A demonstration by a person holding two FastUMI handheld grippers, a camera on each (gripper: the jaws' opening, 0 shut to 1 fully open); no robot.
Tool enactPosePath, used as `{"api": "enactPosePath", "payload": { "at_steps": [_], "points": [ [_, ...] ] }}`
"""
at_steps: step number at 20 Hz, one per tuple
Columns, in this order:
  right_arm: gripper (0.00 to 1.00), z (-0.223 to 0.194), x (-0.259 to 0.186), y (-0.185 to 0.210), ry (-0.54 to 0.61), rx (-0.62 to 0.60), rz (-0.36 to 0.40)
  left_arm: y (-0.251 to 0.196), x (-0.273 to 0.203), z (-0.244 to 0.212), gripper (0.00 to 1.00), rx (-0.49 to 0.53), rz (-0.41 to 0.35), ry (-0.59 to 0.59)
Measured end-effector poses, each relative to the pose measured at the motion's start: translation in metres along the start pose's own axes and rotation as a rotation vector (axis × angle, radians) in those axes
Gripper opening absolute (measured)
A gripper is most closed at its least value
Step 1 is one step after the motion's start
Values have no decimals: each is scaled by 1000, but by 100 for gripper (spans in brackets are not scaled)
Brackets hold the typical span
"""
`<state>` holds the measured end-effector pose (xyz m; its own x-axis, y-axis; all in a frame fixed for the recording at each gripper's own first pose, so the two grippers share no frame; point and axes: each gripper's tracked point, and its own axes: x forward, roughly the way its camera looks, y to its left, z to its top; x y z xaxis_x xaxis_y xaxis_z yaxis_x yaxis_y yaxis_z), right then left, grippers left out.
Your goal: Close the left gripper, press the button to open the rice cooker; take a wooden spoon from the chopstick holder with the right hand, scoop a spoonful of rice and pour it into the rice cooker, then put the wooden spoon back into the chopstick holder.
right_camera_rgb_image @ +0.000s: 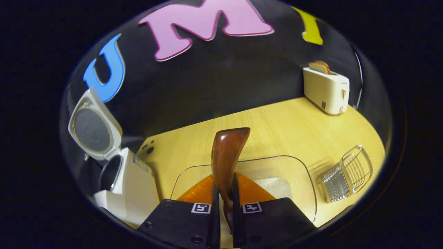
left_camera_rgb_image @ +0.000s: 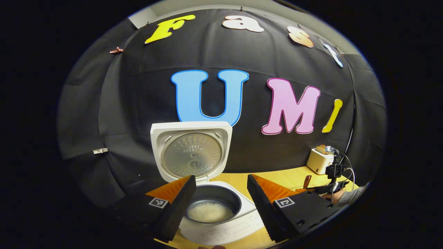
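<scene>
The white rice cooker (left_camera_rgb_image: 221,228) stands open with its lid (left_camera_rgb_image: 191,152) upright, and white rice (left_camera_rgb_image: 210,211) lies in its dark pot. My left gripper (left_camera_rgb_image: 221,193) hangs open just above and in front of the pot, nothing between its fingers. My right gripper (right_camera_rgb_image: 225,188) is shut on the brown wooden spoon (right_camera_rgb_image: 226,152), which sticks up and forward from the fingers. Below it sits a clear container (right_camera_rgb_image: 306,173) holding rice (right_camera_rgb_image: 275,186). The wire chopstick holder (right_camera_rgb_image: 347,173) stands to the right of the container. The rice cooker (right_camera_rgb_image: 135,183) is to the left.
A cream toaster (right_camera_rgb_image: 327,90) with bread in it stands at the back right of the yellow wooden table (right_camera_rgb_image: 270,128). In the left gripper view the right gripper (left_camera_rgb_image: 334,173), a sleeve (left_camera_rgb_image: 349,195) and the toaster (left_camera_rgb_image: 320,159) show at the far right.
</scene>
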<state>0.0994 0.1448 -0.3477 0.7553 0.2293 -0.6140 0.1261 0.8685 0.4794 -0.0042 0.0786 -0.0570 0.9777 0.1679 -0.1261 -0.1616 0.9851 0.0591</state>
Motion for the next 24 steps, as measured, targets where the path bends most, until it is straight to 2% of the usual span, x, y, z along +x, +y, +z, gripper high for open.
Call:
{"api": "enactPosePath", "payload": {
  "at_steps": [3, 5, 9, 15, 18, 21, 24],
  "points": [
    [18, 8, -8, -14, -14, 188, 25, -3, -2, 3, 96, 5, -4, -5],
    [18, 13, -17, -30, -33, 262, 12, -2, -6, 7, 96, 9, -5, -12],
    [18, 32, -40, -56, -88, 309, -13, -1, -14, 13, 95, 8, -6, -25],
    [18, 67, -75, -55, -141, 377, 4, 4, -28, 11, 95, -9, -7, -25],
    [17, 85, -86, -35, -157, 362, 27, 8, -33, 11, 95, -17, -7, -32],
    [17, 110, -96, 8, -179, 373, 95, 14, -39, 11, 95, -27, -7, -36],
    [16, 122, -102, 59, -151, 348, 162, 22, -45, 7, 95, -32, 0, -36]
  ]
}}
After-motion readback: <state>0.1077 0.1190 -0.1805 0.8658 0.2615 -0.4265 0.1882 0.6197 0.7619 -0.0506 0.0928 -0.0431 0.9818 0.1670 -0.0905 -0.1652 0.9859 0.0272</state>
